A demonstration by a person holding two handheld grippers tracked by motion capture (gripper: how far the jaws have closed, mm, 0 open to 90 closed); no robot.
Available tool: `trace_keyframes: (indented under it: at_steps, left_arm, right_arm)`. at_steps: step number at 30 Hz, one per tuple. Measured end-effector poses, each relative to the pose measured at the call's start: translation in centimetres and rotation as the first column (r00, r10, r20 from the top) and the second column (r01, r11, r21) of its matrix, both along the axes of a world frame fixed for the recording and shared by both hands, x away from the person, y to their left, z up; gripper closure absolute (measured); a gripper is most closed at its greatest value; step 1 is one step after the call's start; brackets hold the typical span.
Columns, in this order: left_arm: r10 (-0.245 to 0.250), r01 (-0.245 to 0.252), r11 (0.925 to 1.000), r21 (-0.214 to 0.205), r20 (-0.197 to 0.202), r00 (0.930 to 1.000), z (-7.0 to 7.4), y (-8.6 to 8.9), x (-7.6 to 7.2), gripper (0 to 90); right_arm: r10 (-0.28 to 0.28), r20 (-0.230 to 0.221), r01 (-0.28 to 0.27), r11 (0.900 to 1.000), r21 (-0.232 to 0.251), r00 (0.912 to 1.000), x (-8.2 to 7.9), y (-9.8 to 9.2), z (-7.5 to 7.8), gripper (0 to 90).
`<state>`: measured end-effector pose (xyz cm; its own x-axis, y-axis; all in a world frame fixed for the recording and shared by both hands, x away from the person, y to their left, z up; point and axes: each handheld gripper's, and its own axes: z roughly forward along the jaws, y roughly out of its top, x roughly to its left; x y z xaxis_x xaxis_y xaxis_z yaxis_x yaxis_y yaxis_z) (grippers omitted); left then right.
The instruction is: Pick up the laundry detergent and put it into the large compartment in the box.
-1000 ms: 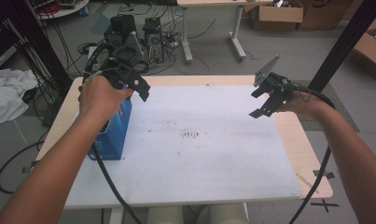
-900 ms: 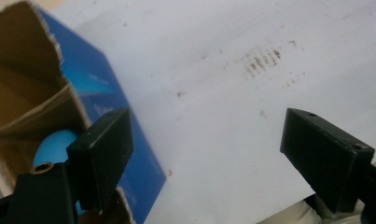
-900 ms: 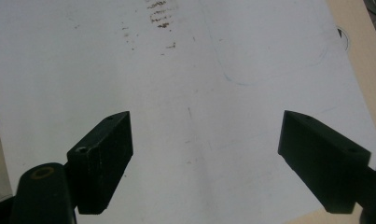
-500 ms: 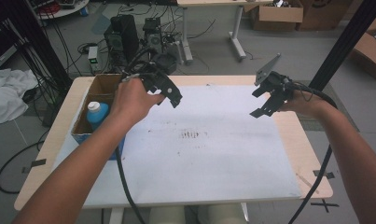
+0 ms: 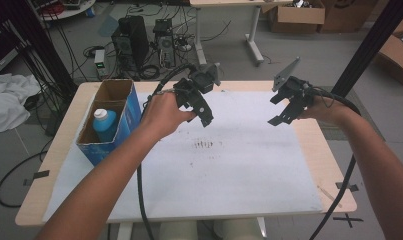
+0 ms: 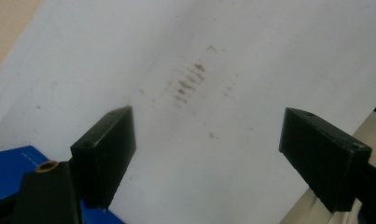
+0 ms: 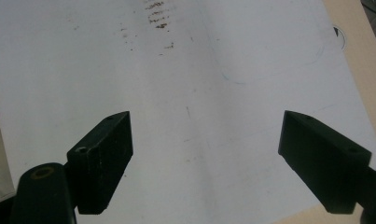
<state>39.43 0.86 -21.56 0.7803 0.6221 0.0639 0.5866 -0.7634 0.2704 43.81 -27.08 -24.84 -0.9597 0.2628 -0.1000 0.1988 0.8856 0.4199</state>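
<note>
My left gripper (image 5: 201, 114) hangs over the back middle of the white sheet (image 5: 229, 170), to the right of the blue cardboard box (image 5: 114, 145). Its jaws (image 6: 209, 135) have just been closing slightly but stand open with nothing between them. The sheet's brown smudges (image 6: 188, 81) lie ahead of it, and a blue corner of the box (image 6: 13, 168) shows at lower left. A blue bottle with a white cap (image 5: 105, 122) stands inside the open-topped box. My right gripper (image 5: 275, 111) hovers above the sheet's back right, also open (image 7: 206, 135) and empty.
The wooden table (image 5: 334, 185) shows bare strips around the sheet. Behind the table, computer towers (image 5: 131, 37) and cables sit on the floor. A black post (image 5: 369, 45) slants at the right, and white cloth (image 5: 9, 100) lies on the floor at left.
My left hand has moved right, from above the blue box to over the sheet, uncovering the bottle in the box. The right hand has stayed still.
</note>
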Motion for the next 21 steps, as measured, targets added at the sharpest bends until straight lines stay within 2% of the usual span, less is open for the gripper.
trace_keyframes:
  at_steps: [11,21]
  left_arm:
    - [-0.030,0.030,0.9995,-0.002,-0.017,0.9994,-0.89,-0.05,0.24,19.8]
    - [-0.028,0.028,0.9996,-0.006,-0.025,0.9993,-1.02,0.18,0.31,20.2]
  right_arm:
    - [0.000,-0.005,0.000,1.0000,-0.003,1.0000,0.01,0.07,-0.16,17.7]
    - [0.003,-0.015,-0.003,1.0000,-0.007,0.9999,0.08,0.32,-0.49,17.7]
